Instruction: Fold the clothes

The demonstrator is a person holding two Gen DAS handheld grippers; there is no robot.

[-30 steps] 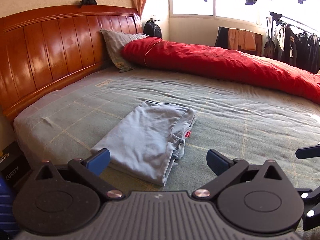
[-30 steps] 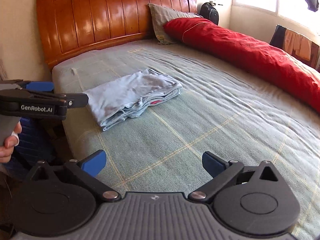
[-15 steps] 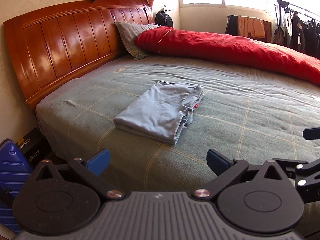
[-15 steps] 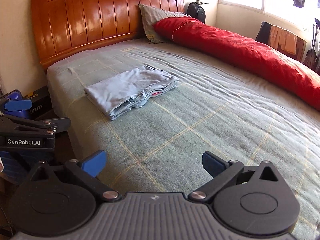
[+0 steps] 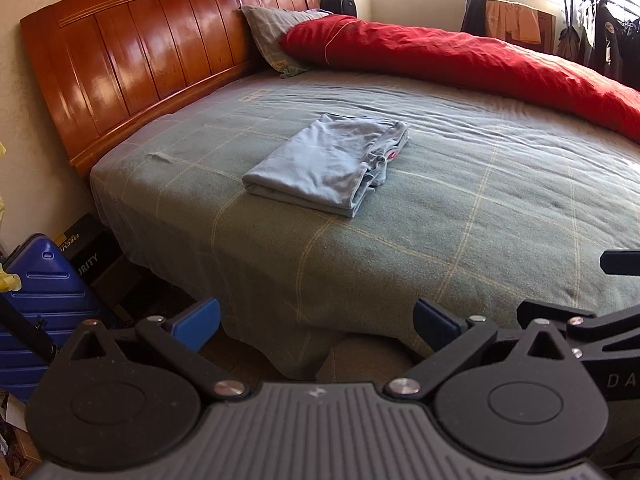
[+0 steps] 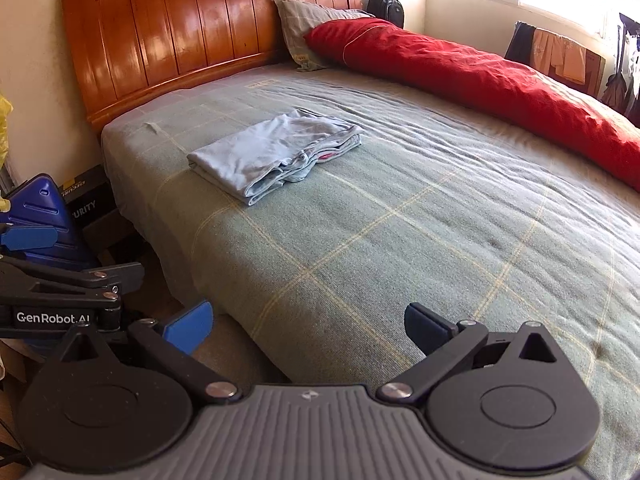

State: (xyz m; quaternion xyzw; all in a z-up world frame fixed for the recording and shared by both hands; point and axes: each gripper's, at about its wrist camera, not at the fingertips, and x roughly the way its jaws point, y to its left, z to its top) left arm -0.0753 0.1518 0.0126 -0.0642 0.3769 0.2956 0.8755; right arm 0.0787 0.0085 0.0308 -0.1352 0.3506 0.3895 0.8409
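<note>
Both grippers have pulled back from the bed since a second ago, so the bed edge and the floor now show in both views, and the blue cloth looks smaller and farther off.

Going from big to small: the bed (image 5: pixel 460 208) fills most of each view, under a green cover with thin yellow lines. A brown headboard (image 5: pixel 152 48) stands at 10 o'clock. A long red blanket (image 5: pixel 460 56) runs from 12 o'clock to 3 o'clock. A blue suitcase (image 5: pixel 44 304) stands on the floor at 8 o'clock. A grey pillow (image 5: pixel 272 32) leans by the headboard.

The blue cloth (image 5: pixel 332 164) lies on the bed near the 11 o'clock corner in the right view, well away from both grippers. It is already folded into a flat, neat block with several layers. The open ends at its right side look a bit bunchy, and a tiny red tag peeks out there.

The left gripper (image 5: pixel 316 320) has its fingers spread wide with nothing between them. The right gripper (image 6: pixel 306 324) is the same, wide apart and holding nothing.

My guess is the folding of this piece is done, since it lies folded and both grippers hang back past the bed edge. No other loose clothes show on the bed, so I cannot tell what move comes next.
</note>
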